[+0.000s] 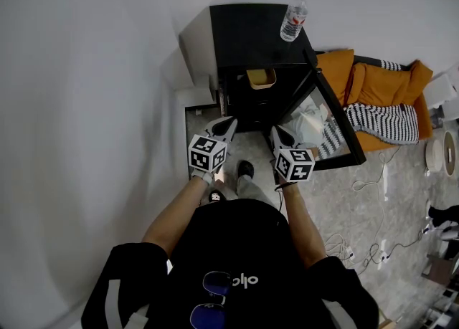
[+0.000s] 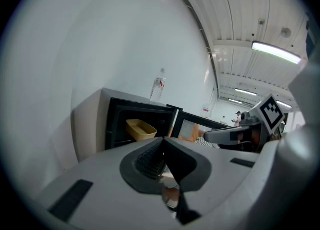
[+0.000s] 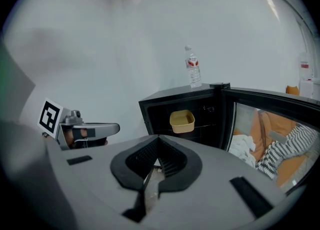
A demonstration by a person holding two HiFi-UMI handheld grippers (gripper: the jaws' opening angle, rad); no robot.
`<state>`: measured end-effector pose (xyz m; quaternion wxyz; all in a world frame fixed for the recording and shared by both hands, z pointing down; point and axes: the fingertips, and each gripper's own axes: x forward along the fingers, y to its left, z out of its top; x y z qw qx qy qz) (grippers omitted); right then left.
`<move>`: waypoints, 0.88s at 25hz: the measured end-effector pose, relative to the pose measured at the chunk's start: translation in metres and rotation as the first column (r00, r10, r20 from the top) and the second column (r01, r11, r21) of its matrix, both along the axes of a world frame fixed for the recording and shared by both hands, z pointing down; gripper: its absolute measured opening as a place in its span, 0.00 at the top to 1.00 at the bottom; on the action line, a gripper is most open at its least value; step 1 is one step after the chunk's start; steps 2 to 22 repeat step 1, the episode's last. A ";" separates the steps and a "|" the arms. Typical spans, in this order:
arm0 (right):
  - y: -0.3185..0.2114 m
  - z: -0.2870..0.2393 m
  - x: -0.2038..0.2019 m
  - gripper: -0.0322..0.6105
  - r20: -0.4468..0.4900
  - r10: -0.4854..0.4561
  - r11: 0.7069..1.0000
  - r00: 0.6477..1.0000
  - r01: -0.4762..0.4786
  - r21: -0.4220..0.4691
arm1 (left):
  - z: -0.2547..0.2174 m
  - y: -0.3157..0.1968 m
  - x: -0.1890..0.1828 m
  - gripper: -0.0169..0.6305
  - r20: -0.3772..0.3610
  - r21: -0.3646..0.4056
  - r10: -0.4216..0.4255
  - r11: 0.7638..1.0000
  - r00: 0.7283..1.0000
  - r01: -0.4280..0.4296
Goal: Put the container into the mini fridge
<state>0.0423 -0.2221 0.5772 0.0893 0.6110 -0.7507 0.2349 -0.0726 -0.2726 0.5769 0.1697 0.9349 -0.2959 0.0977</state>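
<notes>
— Both closed: our left gripper and right gripper have their jaws pressed together, with nothing between them.

— And the container?

— Inside the fridge, straight ahead, well apart from both. The open door hangs on our right, nearer the right gripper; we'd shut it next.

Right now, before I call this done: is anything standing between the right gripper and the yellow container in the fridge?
Nothing visible does. The container sits inside the mini fridge, whose door stands swung open to the right. The right gripper, jaws shut and empty, points toward it with nothing between them.
</notes>
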 end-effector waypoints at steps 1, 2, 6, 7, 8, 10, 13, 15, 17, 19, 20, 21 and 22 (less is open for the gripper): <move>-0.001 0.000 0.000 0.94 0.000 -0.001 1.000 1.000 0.001 0.000 | 0.000 -0.001 0.000 0.96 0.000 -0.001 0.001 1.000 1.000 -0.001; -0.001 0.000 0.000 0.94 0.000 -0.001 1.000 1.000 0.001 0.000 | 0.000 -0.001 0.000 0.96 0.000 -0.001 0.001 1.000 1.000 -0.001; -0.001 0.000 0.000 0.94 0.000 -0.001 1.000 1.000 0.001 0.000 | 0.000 -0.001 0.000 0.96 0.000 -0.001 0.001 1.000 1.000 -0.001; -0.001 0.000 0.000 0.94 0.000 -0.001 1.000 1.000 0.001 0.000 | 0.000 -0.001 0.000 0.96 0.000 -0.001 0.001 1.000 1.000 -0.001; -0.001 0.000 0.000 0.94 0.000 -0.001 1.000 1.000 0.001 0.000 | 0.000 -0.001 0.000 0.96 0.000 -0.001 0.001 1.000 1.000 -0.001; -0.001 0.000 0.000 0.94 0.000 -0.001 1.000 1.000 0.001 0.000 | 0.000 -0.001 0.000 0.96 0.000 -0.001 0.001 1.000 1.000 -0.001; -0.001 0.000 0.000 0.94 0.000 -0.001 1.000 1.000 0.001 0.000 | 0.000 -0.001 0.000 0.96 0.000 -0.001 0.001 1.000 1.000 -0.001; -0.001 0.000 0.000 0.94 0.000 -0.001 1.000 1.000 0.001 0.000 | 0.000 -0.001 0.000 0.96 0.000 -0.001 0.001 1.000 1.000 -0.001; -0.001 0.000 0.000 0.94 0.000 -0.001 1.000 1.000 0.001 0.000 | 0.000 -0.001 0.000 0.96 0.000 -0.001 0.001 1.000 1.000 -0.001; -0.001 0.000 0.000 0.94 0.000 -0.001 1.000 1.000 0.001 0.000 | 0.000 -0.001 0.000 0.96 0.000 -0.001 0.001 1.000 1.000 -0.001; -0.001 0.000 0.000 0.94 0.000 -0.001 1.000 1.000 0.001 0.000 | 0.000 -0.001 0.000 0.96 0.000 -0.001 0.001 1.000 1.000 -0.001; -0.001 0.000 0.000 0.94 0.000 -0.001 1.000 1.000 0.001 0.000 | 0.000 -0.001 0.000 0.96 0.000 -0.001 0.001 1.000 1.000 -0.001; -0.001 0.000 0.000 0.94 0.000 -0.001 1.000 1.000 0.001 0.000 | 0.000 -0.001 0.000 0.96 0.000 -0.001 0.001 1.000 1.000 -0.001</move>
